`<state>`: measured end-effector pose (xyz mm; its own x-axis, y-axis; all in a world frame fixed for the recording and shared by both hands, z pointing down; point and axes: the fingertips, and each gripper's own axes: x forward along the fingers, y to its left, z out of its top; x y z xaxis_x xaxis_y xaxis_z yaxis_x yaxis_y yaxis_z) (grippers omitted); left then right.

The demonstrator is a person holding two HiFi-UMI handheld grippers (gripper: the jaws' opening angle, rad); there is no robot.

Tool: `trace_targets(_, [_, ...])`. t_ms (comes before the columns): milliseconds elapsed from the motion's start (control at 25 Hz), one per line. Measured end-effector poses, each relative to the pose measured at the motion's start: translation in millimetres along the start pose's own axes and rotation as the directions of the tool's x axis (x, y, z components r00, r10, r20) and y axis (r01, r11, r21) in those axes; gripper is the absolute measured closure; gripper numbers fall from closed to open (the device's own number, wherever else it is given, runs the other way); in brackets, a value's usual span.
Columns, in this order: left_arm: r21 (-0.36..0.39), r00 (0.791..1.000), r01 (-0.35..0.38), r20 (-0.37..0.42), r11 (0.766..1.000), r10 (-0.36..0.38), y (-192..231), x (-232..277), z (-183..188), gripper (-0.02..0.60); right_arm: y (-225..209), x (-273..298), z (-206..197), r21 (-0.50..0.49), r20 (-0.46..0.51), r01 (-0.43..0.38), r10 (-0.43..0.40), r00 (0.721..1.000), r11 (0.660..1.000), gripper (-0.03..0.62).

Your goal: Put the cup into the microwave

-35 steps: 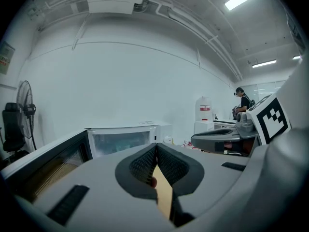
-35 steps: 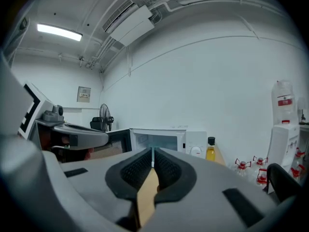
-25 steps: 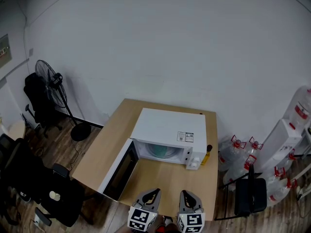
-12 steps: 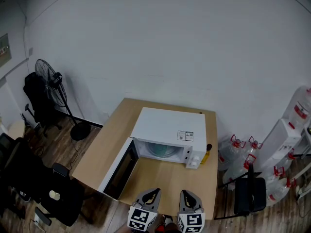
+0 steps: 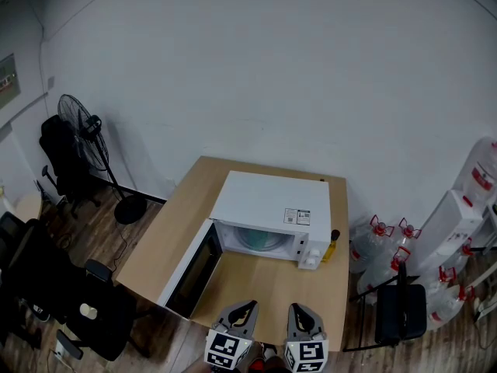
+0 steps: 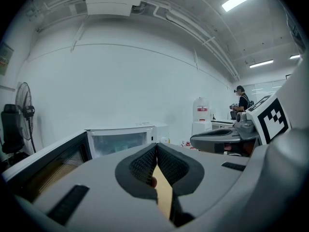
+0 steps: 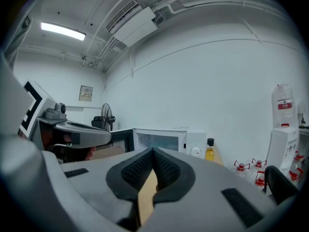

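At bottom centre, the left gripper (image 5: pixel 245 309) and right gripper (image 5: pixel 300 312) had jaws together, empty. In the mid-frame microwave (image 5: pixel 272 200), door (image 5: pixel 190 274) open, a pale green shape, probably the cup (image 5: pixel 258 242), suggested placement was done; closing perhaps remained.

Nothing can be read: the sticker (image 5: pixel 296 217) on top of the microwave (image 5: pixel 264 196), mid-frame, and the red label (image 5: pixel 480 179) on the water bottle (image 5: pixel 487 160) at far right are too small.
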<state>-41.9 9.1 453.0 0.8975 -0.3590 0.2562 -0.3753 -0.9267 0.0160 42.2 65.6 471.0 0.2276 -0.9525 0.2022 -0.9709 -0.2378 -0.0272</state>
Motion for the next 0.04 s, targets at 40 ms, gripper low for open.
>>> trace_targets(40, [0.001, 1.0, 0.0, 0.0, 1.0, 0.0, -0.5, -0.2, 0.0, 0.558, -0.5, -0.4, -0.7, 0.001, 0.0, 0.001, -0.001, 1.0, 1.0, 0.577])
